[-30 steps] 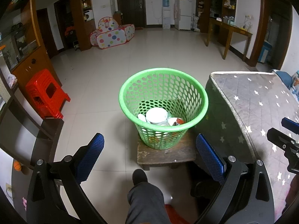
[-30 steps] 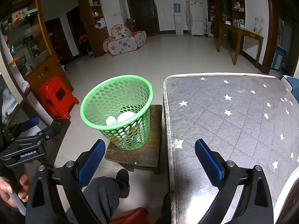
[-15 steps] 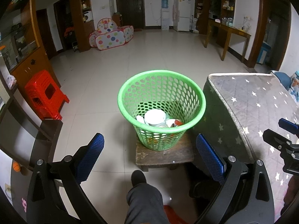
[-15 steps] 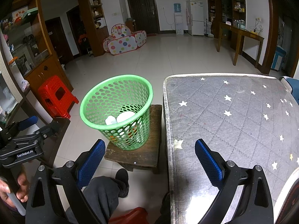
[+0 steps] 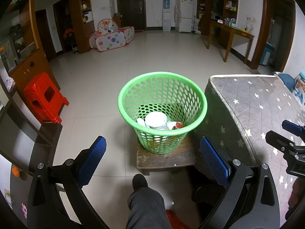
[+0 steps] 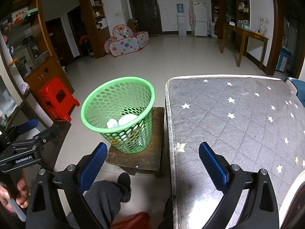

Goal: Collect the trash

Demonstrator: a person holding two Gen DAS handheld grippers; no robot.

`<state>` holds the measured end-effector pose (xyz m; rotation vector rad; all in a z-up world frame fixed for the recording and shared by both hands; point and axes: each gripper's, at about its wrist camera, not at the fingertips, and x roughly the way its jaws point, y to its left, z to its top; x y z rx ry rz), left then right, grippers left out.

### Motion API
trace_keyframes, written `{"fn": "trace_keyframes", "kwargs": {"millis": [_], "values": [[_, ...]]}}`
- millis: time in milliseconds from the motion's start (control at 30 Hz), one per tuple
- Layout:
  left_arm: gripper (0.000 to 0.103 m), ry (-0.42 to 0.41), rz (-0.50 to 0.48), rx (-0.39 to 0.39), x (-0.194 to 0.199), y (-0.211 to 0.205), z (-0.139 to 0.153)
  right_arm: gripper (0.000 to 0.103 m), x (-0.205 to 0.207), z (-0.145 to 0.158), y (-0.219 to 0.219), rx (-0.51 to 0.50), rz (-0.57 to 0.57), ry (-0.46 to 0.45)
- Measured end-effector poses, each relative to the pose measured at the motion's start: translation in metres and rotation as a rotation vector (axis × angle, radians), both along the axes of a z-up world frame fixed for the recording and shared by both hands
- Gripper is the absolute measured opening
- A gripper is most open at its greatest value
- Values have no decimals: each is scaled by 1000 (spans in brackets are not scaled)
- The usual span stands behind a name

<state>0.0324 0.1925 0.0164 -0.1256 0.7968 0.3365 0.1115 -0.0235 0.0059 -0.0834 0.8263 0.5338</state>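
Note:
A green perforated basket [image 5: 133, 87] stands on a low dark wooden stool [image 5: 165, 161], left of the star-patterned table [image 5: 257, 103]. Inside lie a white cup [image 5: 156, 119] and other white and red trash [image 5: 176, 125]. My left gripper [image 5: 152, 160] is open and empty, held back from the basket and above the floor. My right gripper [image 6: 151, 159] is open and empty, over the table's near left edge; the basket [image 6: 99, 99] shows to its left with the white cup [image 6: 126, 119] in it. Each gripper shows in the other's view, the right [image 5: 286, 143] and the left [image 6: 26, 143].
A red plastic stool [image 5: 44, 99] stands at the left by a wooden cabinet [image 5: 24, 70]. A spotted play tent [image 5: 112, 37], a wooden side table [image 5: 230, 36] and a fridge [image 5: 184, 14] are across the tiled floor. My leg and shoe [image 5: 140, 183] are below the stool.
The left wrist view has drifted slightly, so the basket sits a touch lower and more central. Both grippers stay open and empty.

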Motion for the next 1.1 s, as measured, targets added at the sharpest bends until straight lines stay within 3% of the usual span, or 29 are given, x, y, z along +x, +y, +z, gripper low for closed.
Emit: {"fn": "trace_keyframes", "kwargs": {"millis": [1100], "values": [[97, 6, 1, 9, 0, -5, -5, 94, -1, -5, 0, 2, 0, 8]]}}
